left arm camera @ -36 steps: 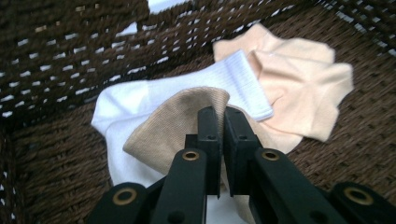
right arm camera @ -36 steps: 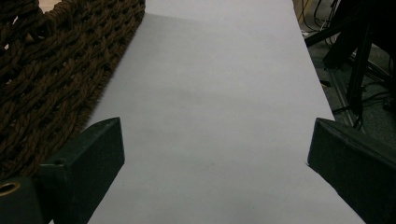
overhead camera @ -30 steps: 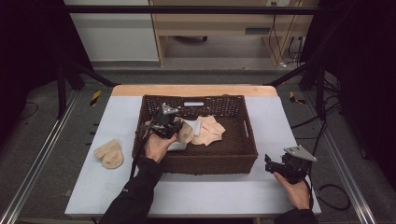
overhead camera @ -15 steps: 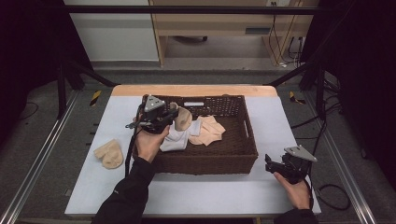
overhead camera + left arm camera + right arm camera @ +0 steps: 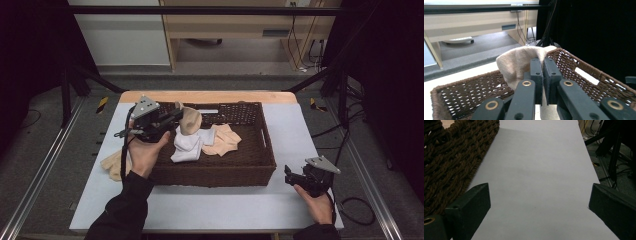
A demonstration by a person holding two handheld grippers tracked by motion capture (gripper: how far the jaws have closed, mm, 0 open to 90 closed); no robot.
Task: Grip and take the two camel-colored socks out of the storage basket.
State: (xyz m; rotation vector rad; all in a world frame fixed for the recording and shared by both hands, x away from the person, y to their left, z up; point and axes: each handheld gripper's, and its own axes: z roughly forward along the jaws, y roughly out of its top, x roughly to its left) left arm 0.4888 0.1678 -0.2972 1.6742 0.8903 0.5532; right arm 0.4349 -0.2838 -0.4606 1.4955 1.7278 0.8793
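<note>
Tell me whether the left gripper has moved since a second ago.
Yes. The left gripper, shut on a beige sock, has risen and shifted left, from over the basket's middle to its left rim.

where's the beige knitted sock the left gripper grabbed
In the high view the beige knitted sock hangs from the left gripper, above the brown wicker basket's rear left corner.

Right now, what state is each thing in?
Left claw: shut on beige sock, lifted above basket.
Right claw: open, empty, over the table.
Basket: holds white cloth and peach cloth.
Beige item: on table, left of basket.
</note>
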